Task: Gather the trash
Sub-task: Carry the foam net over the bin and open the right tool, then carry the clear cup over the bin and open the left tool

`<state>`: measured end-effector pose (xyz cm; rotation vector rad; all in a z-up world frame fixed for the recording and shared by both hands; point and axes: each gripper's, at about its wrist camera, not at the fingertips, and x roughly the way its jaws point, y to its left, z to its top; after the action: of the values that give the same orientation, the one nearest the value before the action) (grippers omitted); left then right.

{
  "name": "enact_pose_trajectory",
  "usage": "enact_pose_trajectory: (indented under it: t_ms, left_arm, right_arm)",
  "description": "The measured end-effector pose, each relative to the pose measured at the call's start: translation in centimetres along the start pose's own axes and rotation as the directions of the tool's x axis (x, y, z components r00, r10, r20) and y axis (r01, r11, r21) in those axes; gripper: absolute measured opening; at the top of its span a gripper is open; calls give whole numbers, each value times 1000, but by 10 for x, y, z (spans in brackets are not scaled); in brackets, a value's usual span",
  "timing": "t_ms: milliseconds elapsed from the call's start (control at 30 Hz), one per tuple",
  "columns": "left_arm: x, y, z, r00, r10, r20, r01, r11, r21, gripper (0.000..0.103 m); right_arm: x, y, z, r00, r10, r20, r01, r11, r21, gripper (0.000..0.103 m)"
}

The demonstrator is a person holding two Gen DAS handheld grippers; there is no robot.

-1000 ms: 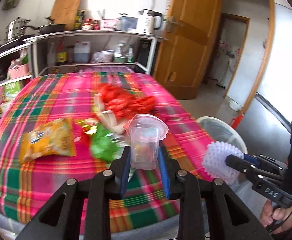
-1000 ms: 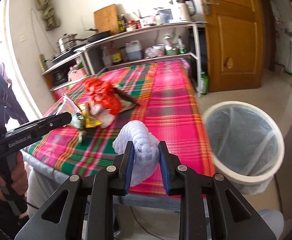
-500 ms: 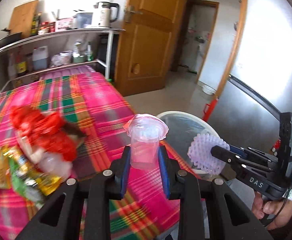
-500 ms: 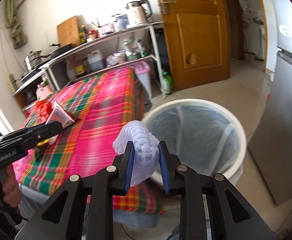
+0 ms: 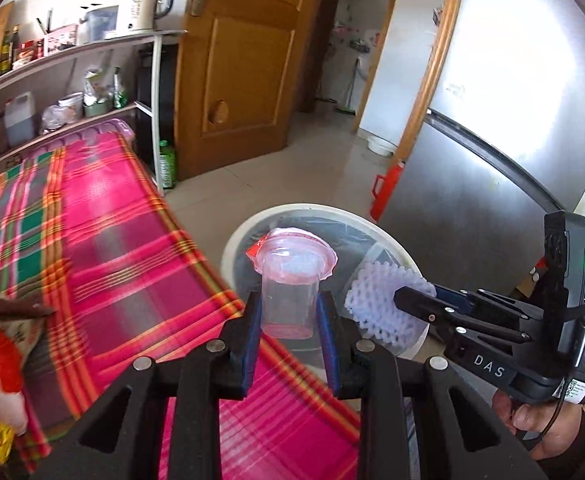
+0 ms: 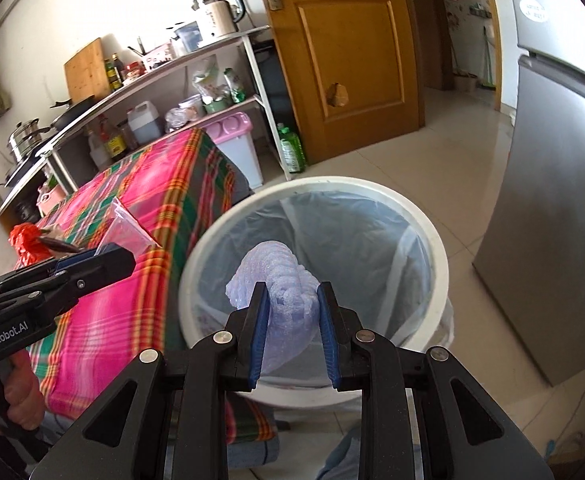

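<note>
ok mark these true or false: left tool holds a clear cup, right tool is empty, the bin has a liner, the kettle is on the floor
1. The left tool holds a clear plastic cup. True.
2. The right tool is empty. False: it grips white foam netting.
3. The white bin has a plastic liner. True.
4. The kettle stands on the floor. False: it sits on the top shelf.

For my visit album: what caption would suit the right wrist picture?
Right gripper holds a white foam fruit net above the lined white trash bin, beside the plaid-covered table.
</note>
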<state>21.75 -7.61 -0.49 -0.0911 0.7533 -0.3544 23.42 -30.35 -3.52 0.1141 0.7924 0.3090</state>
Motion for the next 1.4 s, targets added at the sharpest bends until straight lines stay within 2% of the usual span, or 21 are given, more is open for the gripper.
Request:
enact_pose_trajectory:
  t_ms: [267, 400, 667, 800, 1200, 1400]
  left_arm:
    - [23, -7, 1, 998, -9, -55, 9, 1000, 0, 30]
    - [28, -9, 2, 998, -9, -69, 8, 1000, -7, 42]
    - [24, -4, 2, 998, -13, -56, 11, 1000, -26, 42]
    - [14, -2, 0, 999, -13, -35, 12, 999, -32, 42]
    - [-39, 7, -13, 999, 13, 46, -11, 999, -49, 42]
    - [-70, 12, -23, 994, 57, 96, -52, 997, -56, 42]
  right_arm:
    - [18, -12, -5, 998, -24, -50, 26, 999, 26, 28]
    - [19, -14, -6, 998, -26, -58, 28, 999, 26, 35]
    - [13, -11, -7, 998, -44, -37, 44, 999, 4, 40]
    - [8, -7, -7, 998, -48, -31, 48, 999, -4, 51]
    - [-36, 20, -9, 999, -9, 40, 11, 999, -51, 56]
    - [-51, 41, -9, 998, 33, 46, -28, 996, -86, 56]
